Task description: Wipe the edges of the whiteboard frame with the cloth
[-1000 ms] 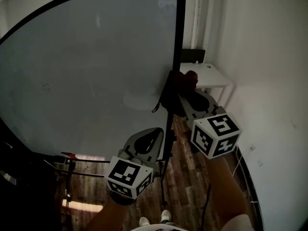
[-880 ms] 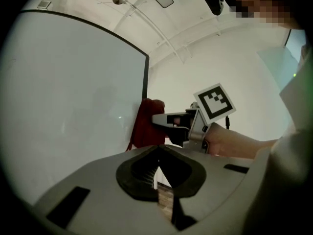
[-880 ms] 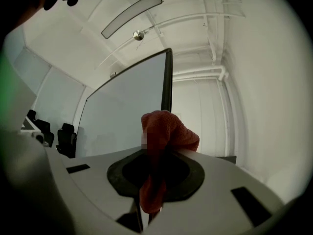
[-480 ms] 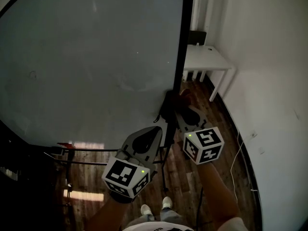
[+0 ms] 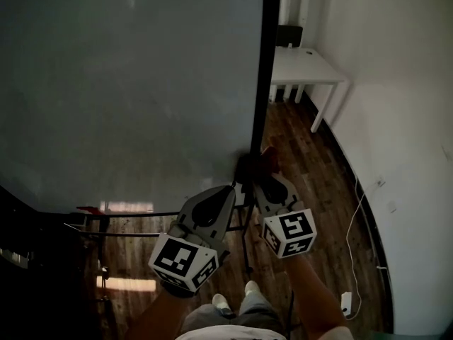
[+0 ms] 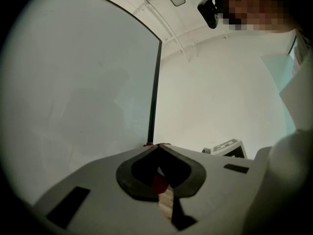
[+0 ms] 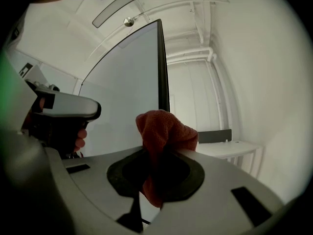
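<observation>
The whiteboard [image 5: 127, 83] fills the left of the head view, with its black frame edge [image 5: 267, 62] running down the right side. My right gripper [image 5: 256, 170] is shut on a red cloth [image 5: 267, 154] and presses it against the lower part of that edge. In the right gripper view the cloth [image 7: 164, 131] bulges out of the jaws just beside the frame [image 7: 163, 67]. My left gripper [image 5: 237, 188] is shut just below, near the board's bottom right corner. The left gripper view has the jaw tips [image 6: 156, 146] meeting at the foot of the frame [image 6: 154, 92]; a red scrap shows behind them.
A small white table [image 5: 304, 66] and a dark chair [image 5: 289, 35] stand in the corner behind the board. The white wall [image 5: 396, 83] is close on the right. A white cable [image 5: 357, 211] lies on the wooden floor. The board's stand bars [image 5: 127, 218] run below its bottom edge.
My right gripper has slid the cloth down the right frame edge, toward the bottom corner. The left gripper has stayed near that corner. The head view has tipped further down.
</observation>
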The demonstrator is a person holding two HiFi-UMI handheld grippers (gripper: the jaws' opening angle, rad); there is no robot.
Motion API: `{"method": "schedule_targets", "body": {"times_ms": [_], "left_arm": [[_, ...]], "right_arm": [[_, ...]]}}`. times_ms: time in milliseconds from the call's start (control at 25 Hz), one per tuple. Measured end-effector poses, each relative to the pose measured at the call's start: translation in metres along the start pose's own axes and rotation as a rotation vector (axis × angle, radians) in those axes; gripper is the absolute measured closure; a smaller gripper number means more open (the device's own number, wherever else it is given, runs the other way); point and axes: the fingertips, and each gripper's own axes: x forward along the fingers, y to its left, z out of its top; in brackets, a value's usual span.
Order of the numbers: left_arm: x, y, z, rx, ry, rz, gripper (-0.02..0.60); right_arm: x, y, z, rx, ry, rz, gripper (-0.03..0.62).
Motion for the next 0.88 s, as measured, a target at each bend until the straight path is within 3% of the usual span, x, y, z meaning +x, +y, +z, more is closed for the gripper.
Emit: {"method": "schedule_targets", "body": {"times_ms": [520, 880], "left_arm": [[0.005, 0.008, -0.085, -0.002, -0.014, -0.018, 0.574], [0.003, 0.025, -0.133, -0.005, -0.004, -0.004, 0.574]], "right_arm": [[0.005, -0.004, -0.155, 0.042, 0.103, -0.026, 0.549], [0.019, 0.000, -0.230, 0.040, 0.149, -0.014, 0.549]]}}
